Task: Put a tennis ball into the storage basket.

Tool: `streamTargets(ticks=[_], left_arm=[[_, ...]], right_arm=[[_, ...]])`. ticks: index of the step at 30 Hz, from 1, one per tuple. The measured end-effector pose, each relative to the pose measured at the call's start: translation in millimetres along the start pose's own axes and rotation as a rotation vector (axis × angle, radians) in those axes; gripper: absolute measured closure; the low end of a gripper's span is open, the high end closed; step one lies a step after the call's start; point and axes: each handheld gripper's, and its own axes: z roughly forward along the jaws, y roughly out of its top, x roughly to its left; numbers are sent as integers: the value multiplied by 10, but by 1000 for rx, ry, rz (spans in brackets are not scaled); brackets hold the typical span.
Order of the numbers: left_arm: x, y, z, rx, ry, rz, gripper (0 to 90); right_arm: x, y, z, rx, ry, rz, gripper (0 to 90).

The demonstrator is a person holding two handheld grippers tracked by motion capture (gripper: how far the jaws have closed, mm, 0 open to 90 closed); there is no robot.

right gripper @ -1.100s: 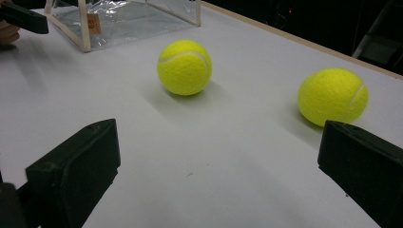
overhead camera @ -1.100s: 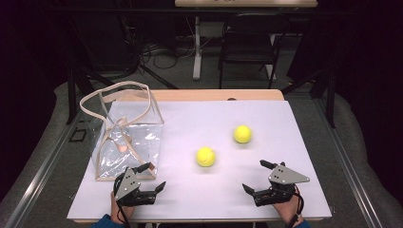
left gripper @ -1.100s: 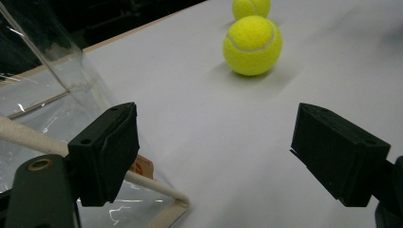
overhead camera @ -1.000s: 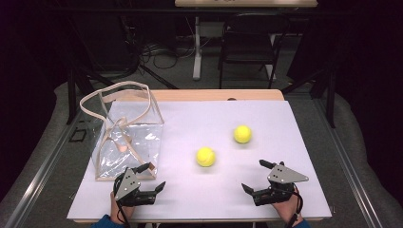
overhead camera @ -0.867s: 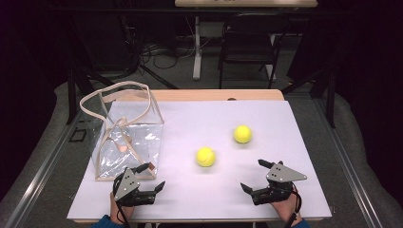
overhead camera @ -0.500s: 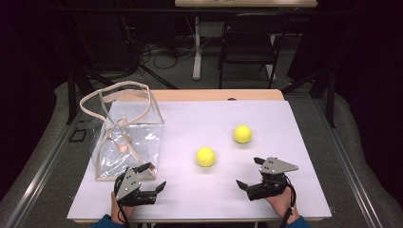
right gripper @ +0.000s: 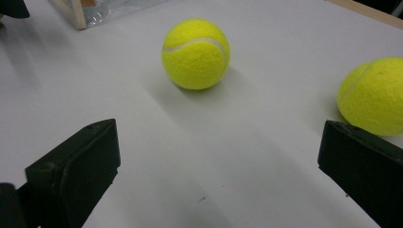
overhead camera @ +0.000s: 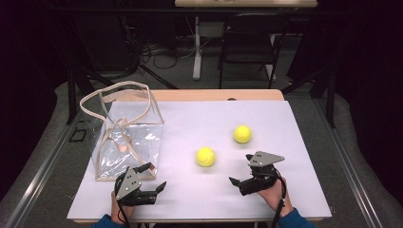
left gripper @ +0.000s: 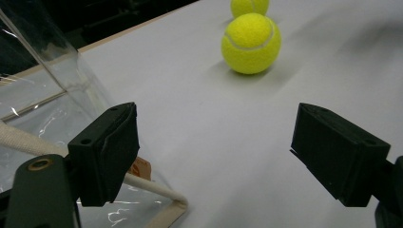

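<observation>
- The near tennis ball (overhead camera: 206,156), fuzzy yellow felt with a pale curved seam, sits around the middle of the table (overhead camera: 304,156), closer to its front edge than the back.
- The far tennis ball (overhead camera: 242,134), the same felt sphere, lies near it, toward the back right, apart.
- The clear plastic bag (overhead camera: 128,142), glossy and boxy with cream webbing straps and trim, stands at the left edge.
- The left gripper (overhead camera: 154,179) hovers by the front-left corner, its blocky black jaws spread wide, empty, beside the bag's front corner.
- The right gripper (overhead camera: 241,169) sits near the front edge, jaws wide apart, empty, facing the near ball.
- Smooth white tabletop lies open between both grippers and the balls.
</observation>
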Motion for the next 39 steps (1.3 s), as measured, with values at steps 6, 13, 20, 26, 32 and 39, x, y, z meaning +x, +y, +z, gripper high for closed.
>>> streamTargets(ticks=[6,13,20,26,32,39], left_arm=[[0,1,3,1,0,1,159],[0,-1,-2,1,1,4,159],[-1,-3,-4,-1,2,1,159],[-2,-2,-2,-5,4,2,159],[0,-3,-13,-11,8,5,159],[-4,0,-16,-11,5,7,159]], right_arm=[[-6,51,38,5,8,-3,0],[-11,111,90,27,22,-16,0],[-13,201,145,41,36,-29,0],[-7,242,198,55,51,-34,0],[-14,300,277,73,70,-43,0],[10,362,346,88,85,-59,0]])
